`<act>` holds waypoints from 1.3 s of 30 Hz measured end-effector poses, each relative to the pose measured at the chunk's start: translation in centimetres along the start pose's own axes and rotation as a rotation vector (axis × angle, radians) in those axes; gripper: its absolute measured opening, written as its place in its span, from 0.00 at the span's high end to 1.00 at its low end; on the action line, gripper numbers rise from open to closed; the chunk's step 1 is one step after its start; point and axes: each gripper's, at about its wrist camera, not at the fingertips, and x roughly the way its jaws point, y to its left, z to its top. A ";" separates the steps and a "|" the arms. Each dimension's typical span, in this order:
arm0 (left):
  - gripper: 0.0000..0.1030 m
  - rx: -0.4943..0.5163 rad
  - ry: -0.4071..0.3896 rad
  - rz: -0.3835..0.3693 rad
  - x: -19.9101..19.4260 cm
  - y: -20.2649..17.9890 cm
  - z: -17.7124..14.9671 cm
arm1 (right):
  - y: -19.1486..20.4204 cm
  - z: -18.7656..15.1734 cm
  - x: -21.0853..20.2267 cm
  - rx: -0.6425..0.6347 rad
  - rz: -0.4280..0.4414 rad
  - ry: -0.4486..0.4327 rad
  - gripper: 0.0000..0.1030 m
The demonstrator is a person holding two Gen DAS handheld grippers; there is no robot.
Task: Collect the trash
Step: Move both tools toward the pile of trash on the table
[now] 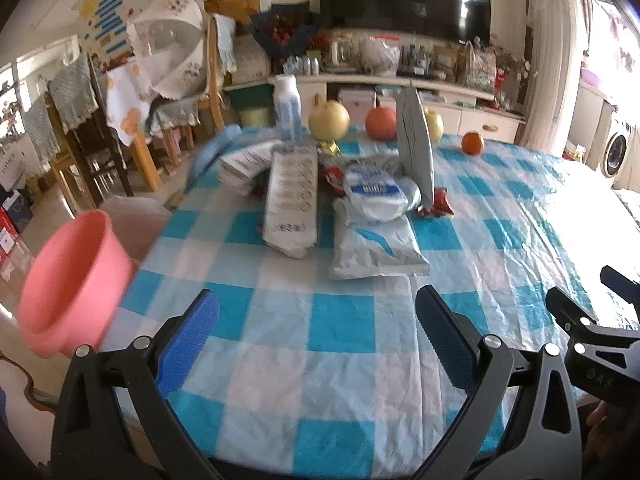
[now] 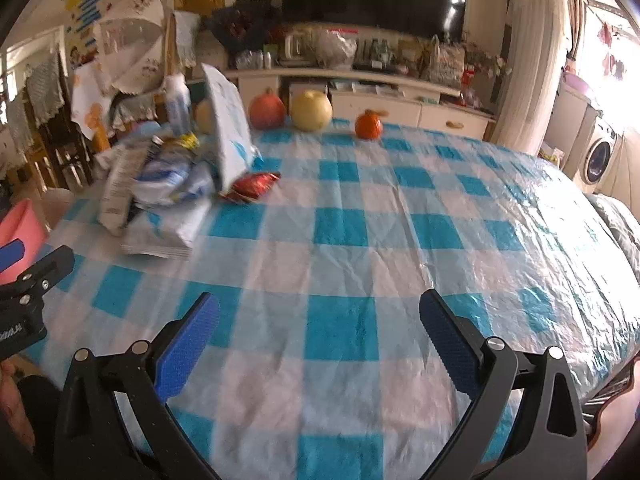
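A heap of empty wrappers and packets point(image 1: 360, 208) lies on the blue-and-white checked tablecloth point(image 1: 344, 328); in the right wrist view the heap point(image 2: 160, 200) sits at the table's left. One packet point(image 1: 416, 148) stands upright. A red wrapper point(image 2: 252, 186) lies beside the heap. A pink bin point(image 1: 72, 284) hangs off the table's left edge. My left gripper point(image 1: 316, 340) is open and empty above the cloth, short of the heap. My right gripper point(image 2: 320, 340) is open and empty over bare cloth, to the right of the heap.
Fruit lines the far edge: a pomelo point(image 1: 329, 120), a pomegranate point(image 1: 381, 122), an orange point(image 1: 473, 143). A white bottle point(image 1: 286, 106) stands near them. Chairs point(image 1: 92, 152) stand off the left side. The right gripper's body point(image 1: 592, 332) shows at lower right.
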 end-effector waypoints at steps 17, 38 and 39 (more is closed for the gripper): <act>0.04 -0.023 -0.203 -0.007 -10.2 3.7 0.9 | 2.8 0.4 -11.8 -0.035 -0.003 -0.197 0.04; 0.04 -0.016 -0.268 -0.008 -13.4 3.5 1.0 | 4.1 0.6 -17.9 -0.039 0.025 -0.328 0.04; 0.04 -0.013 -0.268 -0.006 -13.5 3.5 1.0 | 4.1 0.6 -17.9 -0.040 0.026 -0.328 0.04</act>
